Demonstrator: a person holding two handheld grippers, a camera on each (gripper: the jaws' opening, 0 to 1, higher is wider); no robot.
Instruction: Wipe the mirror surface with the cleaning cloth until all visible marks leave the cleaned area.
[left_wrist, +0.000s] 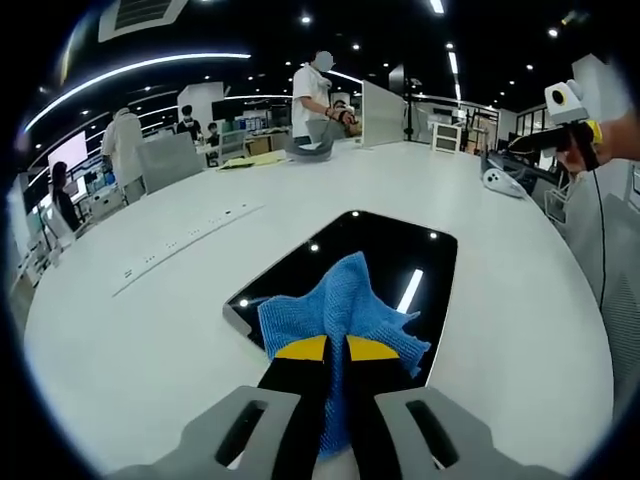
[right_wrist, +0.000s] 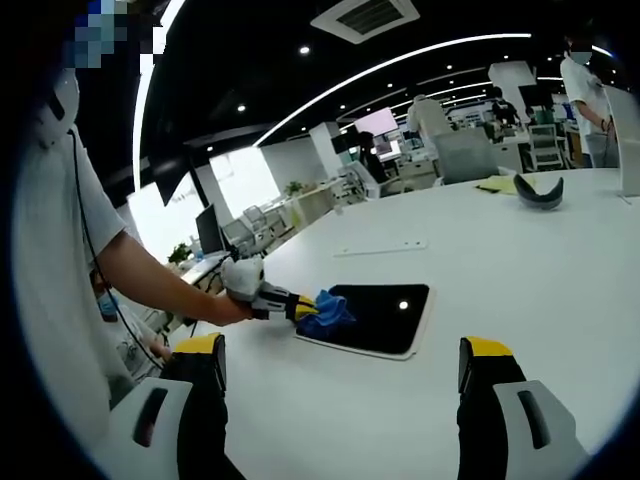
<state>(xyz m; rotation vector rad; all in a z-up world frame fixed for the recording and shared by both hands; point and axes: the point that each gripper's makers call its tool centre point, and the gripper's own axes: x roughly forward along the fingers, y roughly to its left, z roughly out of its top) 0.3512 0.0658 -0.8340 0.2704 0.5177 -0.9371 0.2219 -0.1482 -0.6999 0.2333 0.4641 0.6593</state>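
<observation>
White table (left_wrist: 150, 330) – L gripper (left_wrist: 335, 350) grips cloth (left_wrist: 335, 305) on mirror (left_wrist: 400, 250); R gripper (right_wrist: 340, 375) jaws apart.

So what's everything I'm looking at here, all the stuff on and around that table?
mirror: one, dark and glossy, flat on the table
cleaning cloth: one, blue, on the mirror's near end, pinched in the left gripper
table: one, white, large and rounded
grey curved object: one, far side of the table
people: several, background, at desks
left gripper: one, black with yellow tips, shut on the cloth
right gripper: one, yellow-tipped, open, held back from the mirror
</observation>
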